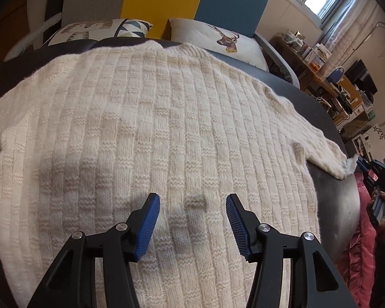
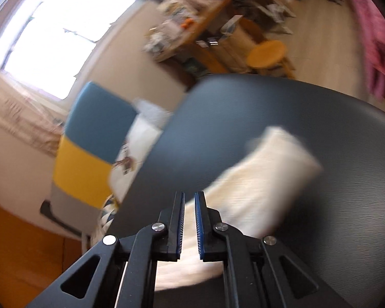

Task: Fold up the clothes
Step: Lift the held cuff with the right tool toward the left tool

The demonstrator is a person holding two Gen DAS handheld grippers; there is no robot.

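One cream knitted sweater (image 1: pixel 151 133) lies spread on one dark round table (image 1: pixel 328 118); its one visible sleeve (image 2: pixel 264 174) reaches toward 3 o'clock. Two printed cushions sit at 12 o'clock: one with triangles (image 1: pixel 100 29), one with a deer (image 1: pixel 218 38). Two grippers show: the left gripper (image 1: pixel 192 220) at 6 o'clock, the right gripper (image 2: pixel 190 220) at the sleeve. One round wooden stool (image 2: pixel 267 55) stands beyond the table.

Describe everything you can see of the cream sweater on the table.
The cream sweater is a chunky knit with ribbed, blocky texture. It lies spread flat on the dark round table, neck toward the cushions. Its sleeve stretches toward the table's edge, where the right gripper is shut on it. The left gripper hovers open over the body.
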